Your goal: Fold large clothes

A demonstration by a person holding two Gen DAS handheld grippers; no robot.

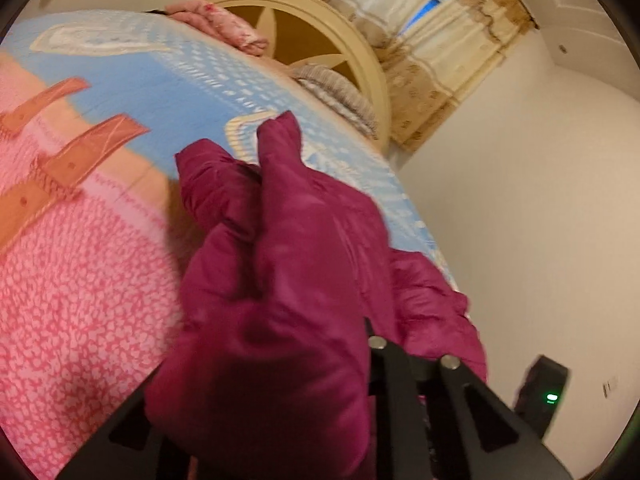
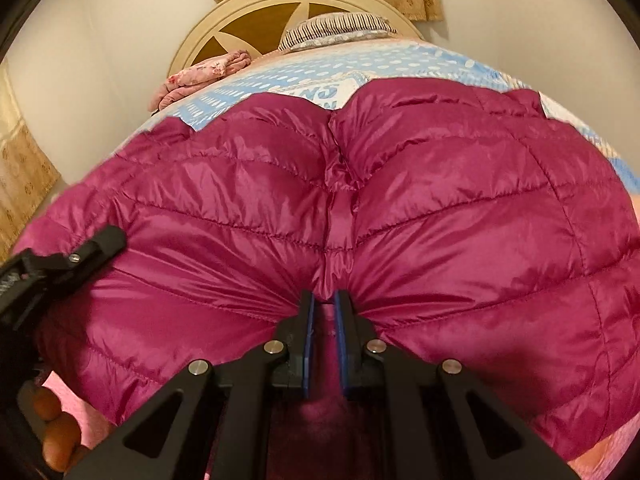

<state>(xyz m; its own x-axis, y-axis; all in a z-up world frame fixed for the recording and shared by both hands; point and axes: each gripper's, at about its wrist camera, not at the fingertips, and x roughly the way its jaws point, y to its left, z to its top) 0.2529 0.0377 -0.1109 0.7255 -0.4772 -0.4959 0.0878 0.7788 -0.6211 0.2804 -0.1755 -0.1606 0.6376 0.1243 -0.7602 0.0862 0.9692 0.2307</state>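
The jacket (image 2: 400,208) is a shiny magenta puffer with stitched quilting lines, lying spread across the bed (image 2: 304,68) from its left edge to its right edge, its closed front seam running down the middle toward the near edge. It covers much of the blue dotted bedspread, with only the strip toward the headboard (image 2: 256,12) left bare. In the right wrist view the right gripper (image 2: 324,300) points steeply down at the jacket's near hem, its blue-padded jaws drawn close together and pinching a gathered fold of the fabric right at the centre seam, so the cloth puckers around the tips. The left gripper (image 2: 100,244) shows in that same view at the jacket's left side, lying against the outer panel near the left edge of the bed, with bare fingers (image 2: 52,424) wrapped around its handle at the lower left. In the left wrist view a bunched part of the jacket (image 1: 280,260) rises over that gripper's fingers and hides most of them; the jaws look pressed onto the magenta fabric draped across them, though the tips themselves are covered. Beyond it lies the pink patterned part of the bedspread (image 1: 72,288) near the bed's left edge. A pink folded cloth (image 2: 200,76) and a striped pillow (image 2: 336,28) sit at the head of the bed.
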